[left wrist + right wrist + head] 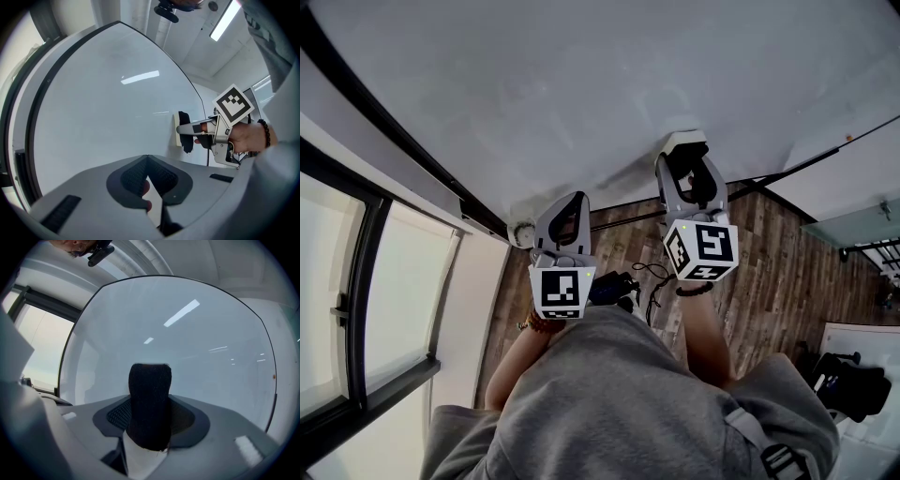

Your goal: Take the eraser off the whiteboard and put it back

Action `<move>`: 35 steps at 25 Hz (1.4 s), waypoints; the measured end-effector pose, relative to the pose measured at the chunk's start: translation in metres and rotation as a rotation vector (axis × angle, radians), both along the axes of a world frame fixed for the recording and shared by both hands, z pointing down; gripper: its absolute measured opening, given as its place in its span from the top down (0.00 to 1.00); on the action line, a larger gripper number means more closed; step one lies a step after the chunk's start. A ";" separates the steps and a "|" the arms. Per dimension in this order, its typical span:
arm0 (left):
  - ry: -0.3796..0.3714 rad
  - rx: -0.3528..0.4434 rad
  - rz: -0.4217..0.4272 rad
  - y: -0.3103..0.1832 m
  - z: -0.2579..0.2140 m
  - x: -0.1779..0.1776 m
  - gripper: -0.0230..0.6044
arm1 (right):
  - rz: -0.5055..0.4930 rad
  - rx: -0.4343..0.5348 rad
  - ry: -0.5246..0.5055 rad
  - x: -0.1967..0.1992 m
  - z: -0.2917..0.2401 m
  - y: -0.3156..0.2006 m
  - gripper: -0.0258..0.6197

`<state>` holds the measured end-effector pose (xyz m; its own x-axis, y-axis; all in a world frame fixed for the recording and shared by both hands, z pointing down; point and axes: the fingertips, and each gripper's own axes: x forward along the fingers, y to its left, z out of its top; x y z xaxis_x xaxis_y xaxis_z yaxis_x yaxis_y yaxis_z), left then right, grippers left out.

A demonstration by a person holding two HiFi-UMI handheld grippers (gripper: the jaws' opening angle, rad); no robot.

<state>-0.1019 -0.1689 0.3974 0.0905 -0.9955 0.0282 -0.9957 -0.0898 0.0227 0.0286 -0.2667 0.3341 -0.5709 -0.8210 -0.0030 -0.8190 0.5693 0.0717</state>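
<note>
The whiteboard (581,84) fills the wall ahead. My right gripper (686,155) is held level against it, shut on the eraser (684,142), whose end lies on the board. In the right gripper view the eraser (150,404), black felt over a white body, stands between the pads of that gripper (150,401). The left gripper view shows the eraser (178,129) on the whiteboard (103,108) with the right gripper (185,133) around it. My left gripper (572,202) hangs lower and to the left, a little short of the board. Its jaws (147,159) meet at the tips with nothing between them.
A tall window (356,309) stands at the left. Below lies a wooden floor (769,272) with black cables (652,281) by the person's feet. A dark bag or chair (848,384) sits at the right. A small white round thing (522,232) sits at the board's lower edge.
</note>
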 end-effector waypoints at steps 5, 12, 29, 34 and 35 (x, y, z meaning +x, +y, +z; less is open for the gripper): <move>0.001 -0.001 0.007 -0.002 0.000 0.001 0.95 | 0.003 0.002 -0.001 0.000 0.000 -0.001 0.60; 0.000 0.002 0.003 0.000 0.000 -0.004 0.95 | 0.008 0.006 -0.002 0.000 0.000 -0.001 0.59; 0.010 0.027 -0.003 0.012 -0.006 -0.010 0.95 | 0.007 0.016 0.034 -0.001 0.001 0.000 0.58; 0.008 0.030 -0.001 0.013 -0.007 -0.008 0.95 | 0.005 0.026 0.056 -0.001 0.001 0.000 0.56; 0.008 0.029 -0.001 0.014 -0.007 -0.008 0.95 | 0.008 0.032 0.060 -0.001 0.000 0.001 0.56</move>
<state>-0.1103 -0.1551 0.3907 0.0898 -0.9960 -0.0013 -0.9956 -0.0898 0.0284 0.0277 -0.2657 0.3343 -0.5639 -0.8258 0.0046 -0.8175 0.5590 0.1386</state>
